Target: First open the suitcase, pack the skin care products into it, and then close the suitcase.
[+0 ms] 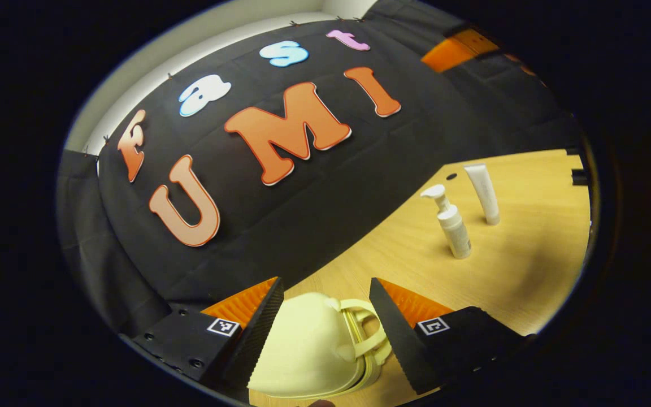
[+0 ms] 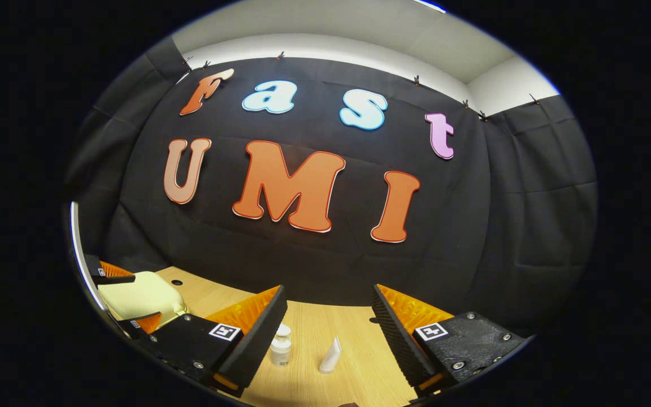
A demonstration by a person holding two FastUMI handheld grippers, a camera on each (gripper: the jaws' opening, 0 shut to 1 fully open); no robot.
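Wooden table (image 1: 529, 271) holds my suitcase (image 1: 308, 345) between my left gripper's (image 1: 325, 308) spread fingers; right gripper (image 2: 328, 314) gapes before two bottles (image 2: 281, 345).

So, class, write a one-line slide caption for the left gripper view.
Open left tool poised over the closed pale-yellow suitcase, with a pump bottle and a tube standing on the wooden table.

A pale yellow hard-shell suitcase (image 1: 308, 345) is lying closed on the wooden table, its handle (image 1: 368, 328) facing the products. A white pump bottle (image 1: 453, 223) is standing upright well apart from it, and a white tube (image 1: 484, 193) is standing on its cap just beside the bottle. The suitcase's latch is sitting too low to make out clearly.
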